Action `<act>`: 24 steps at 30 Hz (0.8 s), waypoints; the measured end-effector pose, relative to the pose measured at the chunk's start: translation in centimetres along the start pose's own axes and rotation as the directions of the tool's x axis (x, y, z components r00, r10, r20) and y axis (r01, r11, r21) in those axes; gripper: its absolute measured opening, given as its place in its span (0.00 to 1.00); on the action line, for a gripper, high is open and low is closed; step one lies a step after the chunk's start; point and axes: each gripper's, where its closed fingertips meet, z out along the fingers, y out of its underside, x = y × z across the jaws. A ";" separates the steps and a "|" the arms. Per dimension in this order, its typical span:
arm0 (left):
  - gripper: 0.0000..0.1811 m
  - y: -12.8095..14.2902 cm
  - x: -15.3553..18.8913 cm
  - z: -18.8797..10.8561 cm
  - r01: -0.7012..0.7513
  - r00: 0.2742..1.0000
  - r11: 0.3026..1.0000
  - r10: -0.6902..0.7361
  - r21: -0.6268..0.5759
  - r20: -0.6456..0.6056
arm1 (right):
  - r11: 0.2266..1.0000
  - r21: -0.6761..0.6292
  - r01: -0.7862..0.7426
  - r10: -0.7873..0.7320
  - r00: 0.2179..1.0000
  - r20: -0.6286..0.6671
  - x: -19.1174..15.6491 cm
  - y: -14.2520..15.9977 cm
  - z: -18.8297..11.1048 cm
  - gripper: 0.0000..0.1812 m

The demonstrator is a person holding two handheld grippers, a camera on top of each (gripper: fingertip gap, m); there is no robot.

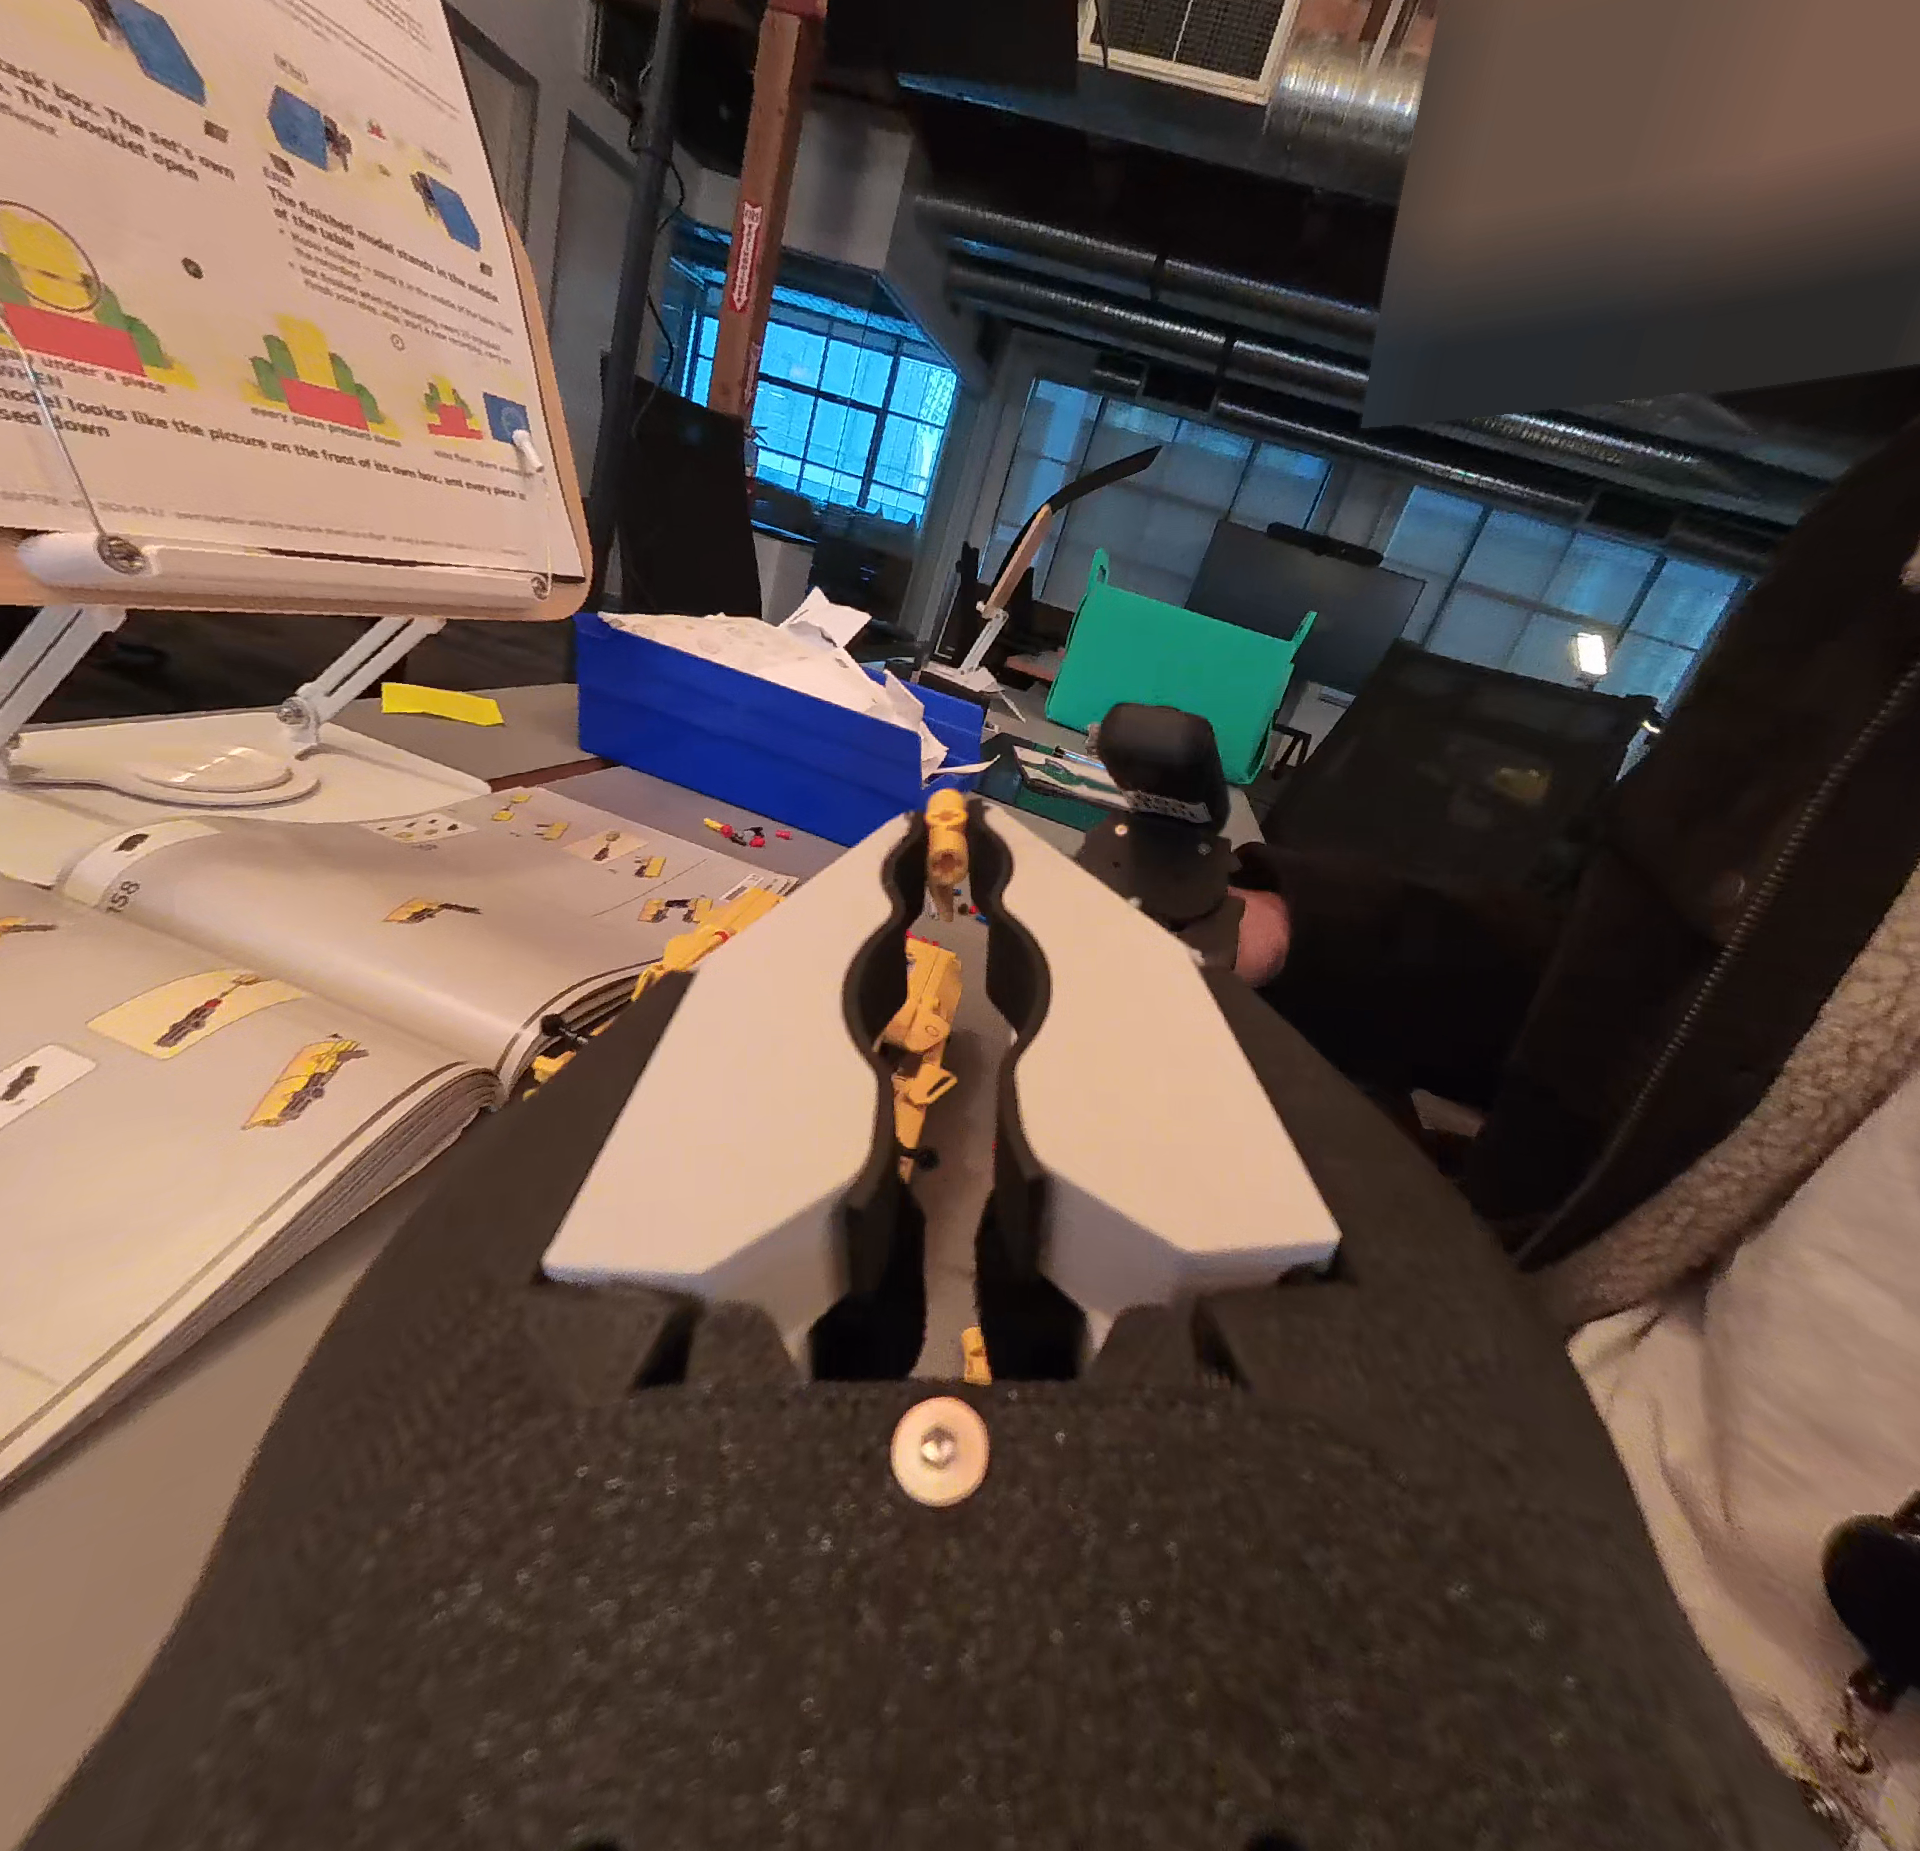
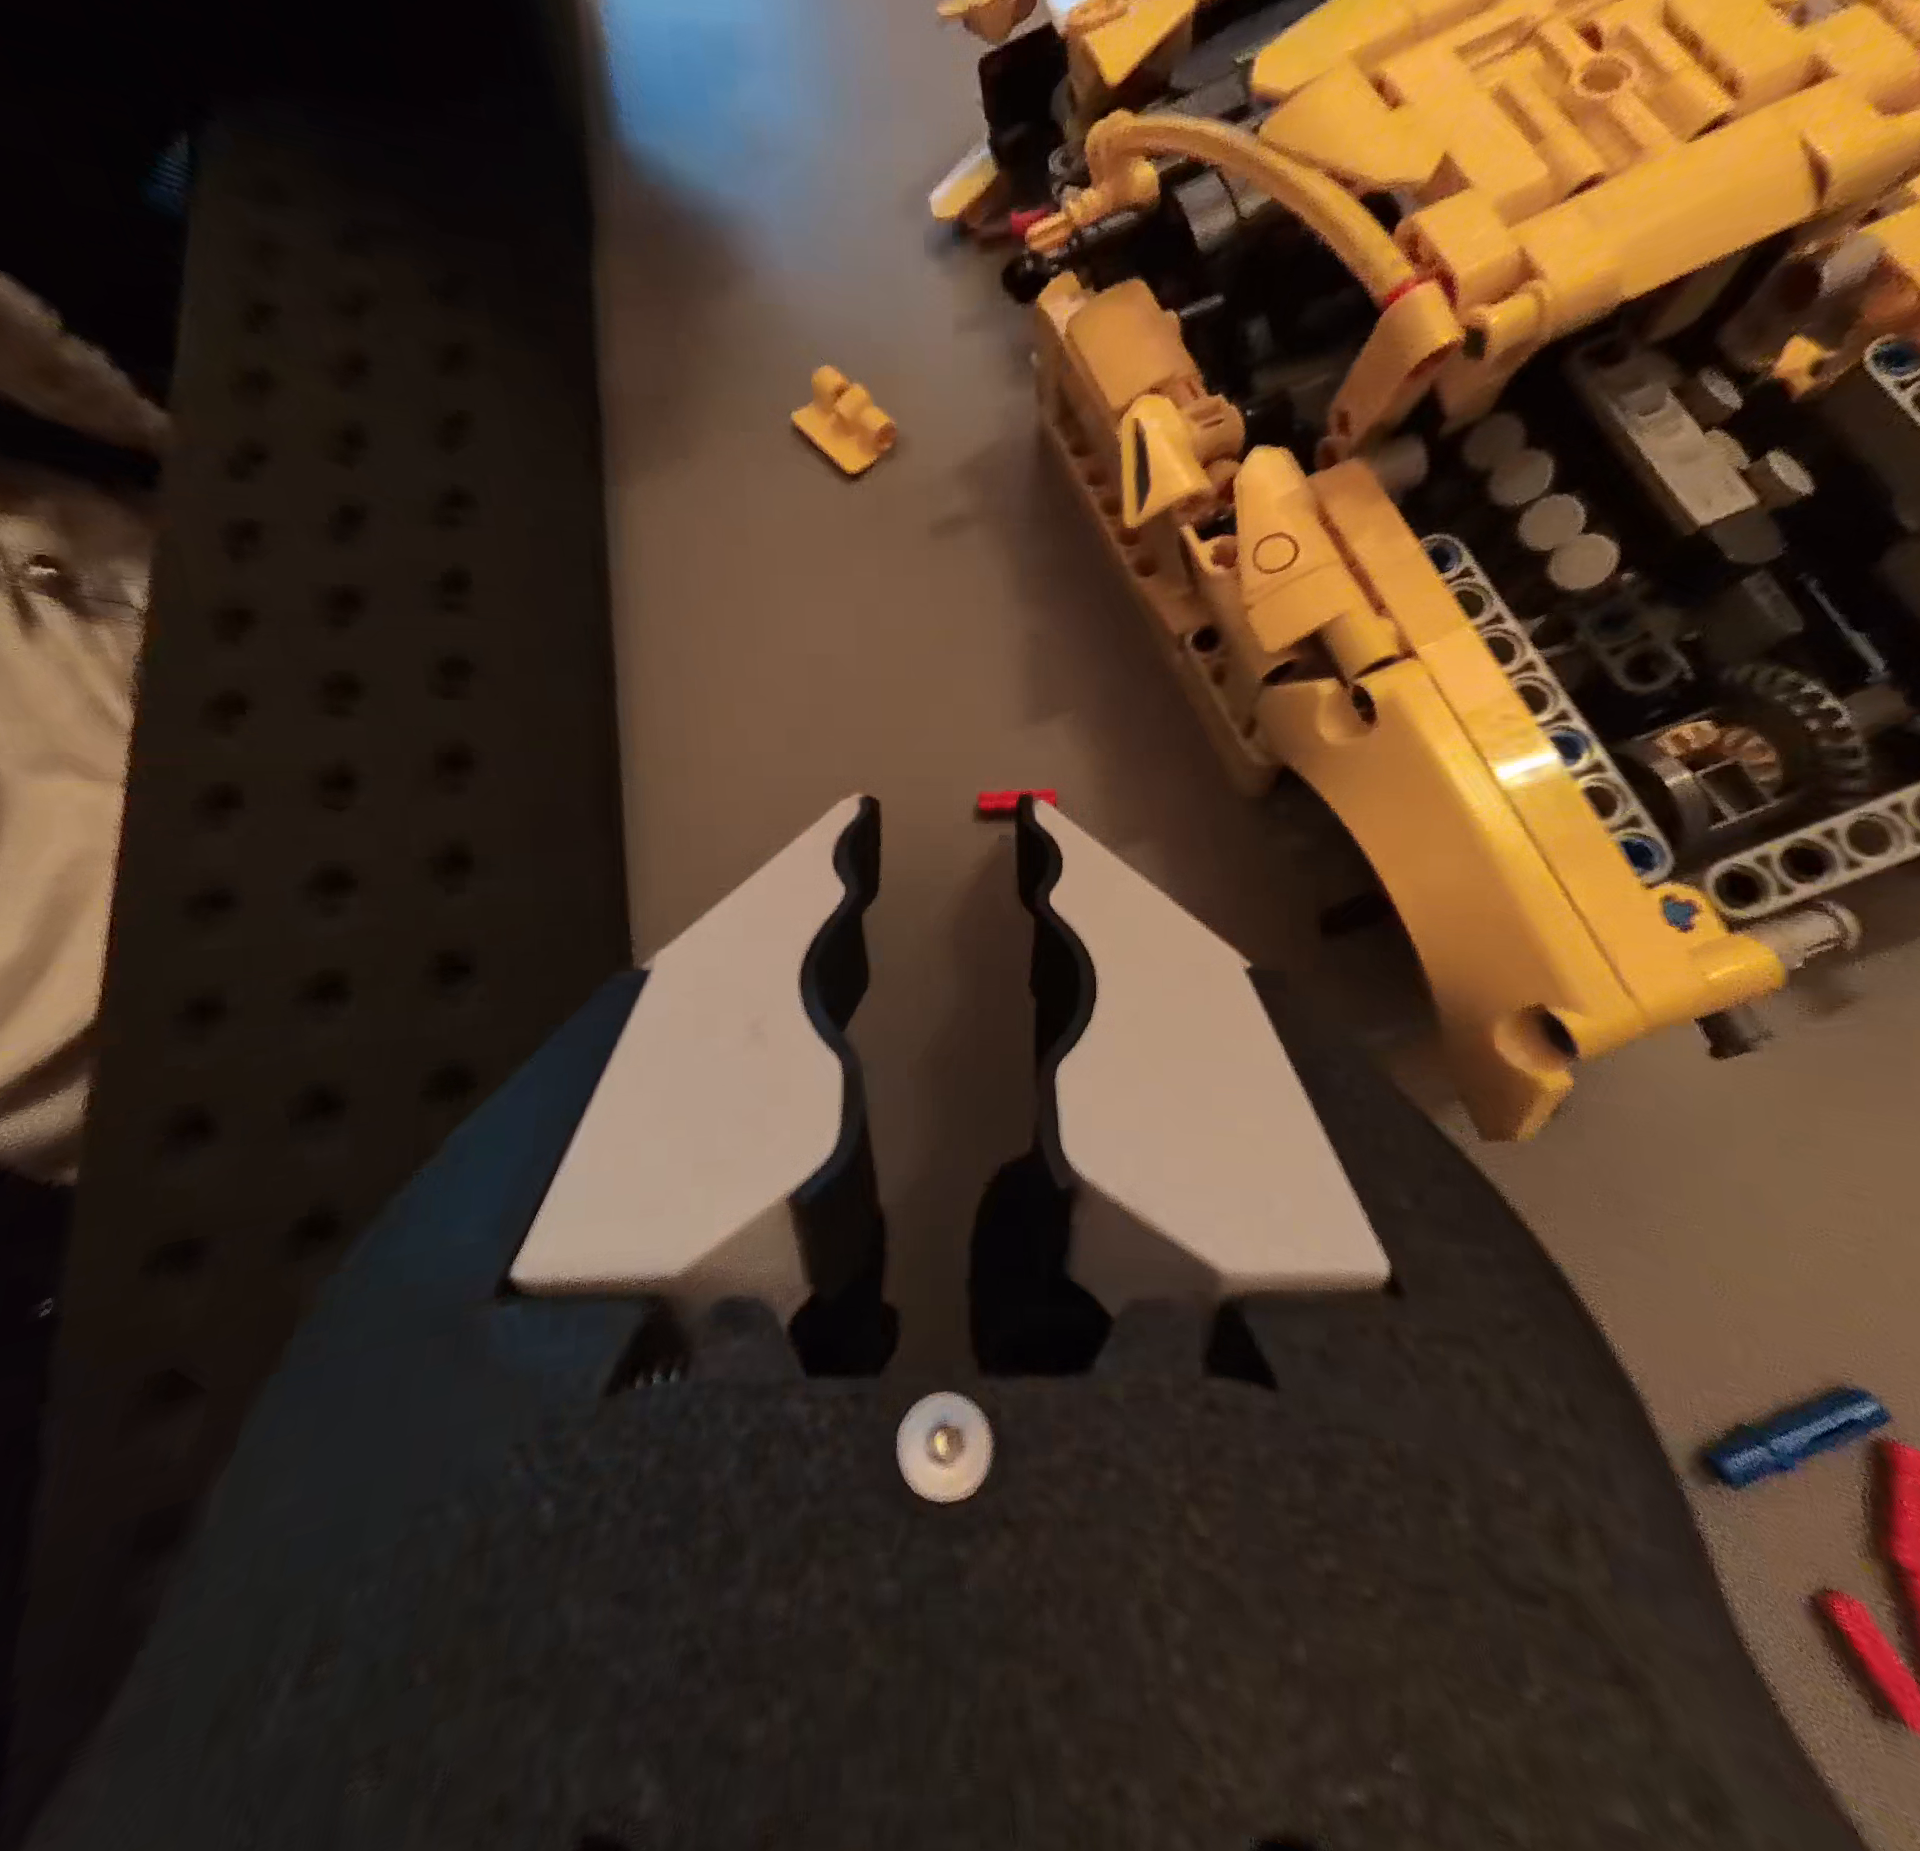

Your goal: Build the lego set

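Left gripper (image 1: pixel 945 827) pinches a yellow connector (image 1: pixel 945 845); right gripper (image 2: pixel 948 809) spread, empty

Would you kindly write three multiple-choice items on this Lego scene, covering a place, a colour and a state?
1. Where does the small loose yellow piece lie?
A. on the table left of the yellow model
B. inside the blue bin
C. on the open booklet

2. What colour is the bin holding crumpled paper?
A. green
B. blue
C. red

3. How do the right gripper jaws stand?
A. shut on a wheel
B. apart and empty
C. shut on a booklet

Answers: 1 A, it sits on bare table beside the yellow model; 2 B, its walls are blue; 3 B, table shows between them.
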 end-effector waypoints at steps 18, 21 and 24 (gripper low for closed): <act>0.04 0.3 -0.2 0.3 0.042 0.999 0.999 -0.043 -0.006 -0.014 | 1.000 0.025 -0.005 0.007 0.996 -0.085 -0.7 -0.6 1.9 0.07; 0.04 0.5 -0.2 0.4 0.032 0.999 0.999 -0.032 -0.015 -0.009 | 0.999 0.009 0.043 -0.042 0.990 -0.133 -0.4 -0.5 2.0 0.05; 0.04 0.5 -0.2 0.4 0.031 0.999 0.999 -0.031 -0.015 -0.011 | 0.996 0.003 0.087 -0.086 0.985 -0.150 -0.5 -0.4 1.9 0.06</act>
